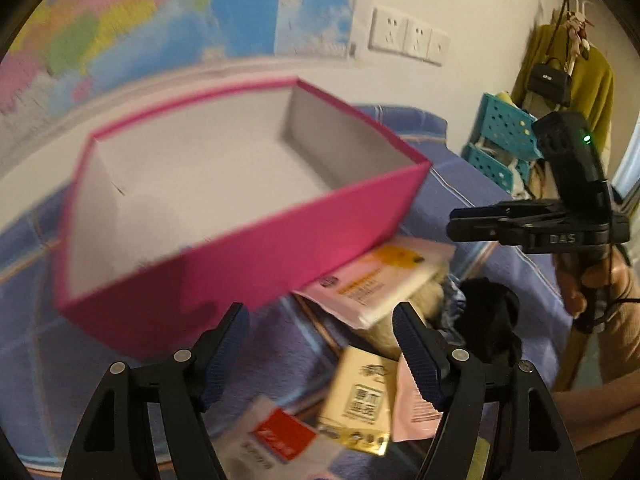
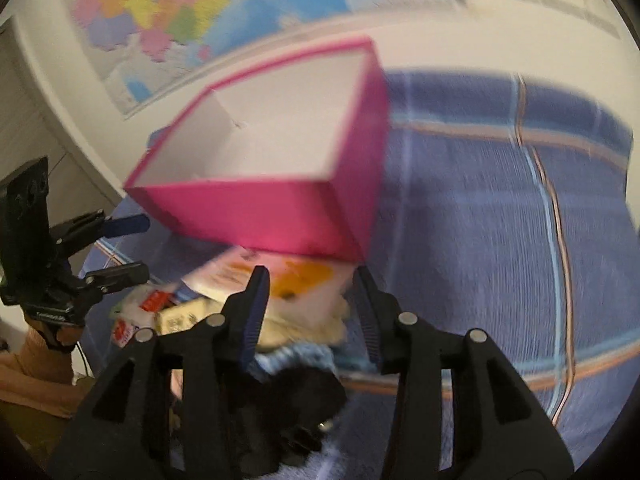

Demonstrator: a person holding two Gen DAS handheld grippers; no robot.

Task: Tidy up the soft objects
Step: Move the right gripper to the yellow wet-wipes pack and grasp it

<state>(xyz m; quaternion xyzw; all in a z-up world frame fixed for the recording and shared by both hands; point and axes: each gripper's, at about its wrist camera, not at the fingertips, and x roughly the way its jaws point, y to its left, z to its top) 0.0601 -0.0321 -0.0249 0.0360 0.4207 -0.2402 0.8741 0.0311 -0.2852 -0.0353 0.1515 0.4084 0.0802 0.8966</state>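
An open pink box (image 1: 224, 248) with a white inside sits empty on the blue plaid cloth (image 1: 72, 380); it also shows in the right wrist view (image 2: 272, 216). In front of it lies a pile: a pink-and-yellow packet (image 1: 380, 276), a yellow packet (image 1: 360, 400), a white-red packet (image 1: 276, 436), a beige soft item (image 1: 424, 292) and a black soft item (image 1: 488, 320). My left gripper (image 1: 320, 320) is open and empty above the pile. My right gripper (image 2: 312, 292) is open and empty over the pink-and-yellow packet (image 2: 288, 280), with the black soft item (image 2: 296, 400) below it.
A map (image 1: 120, 20) hangs on the wall behind the box. Wall sockets (image 1: 408, 36), a teal crate rack (image 1: 504, 140) and hanging clothes with a black bag (image 1: 552, 80) are at the right. The cloth stretches right of the box (image 2: 480, 220).
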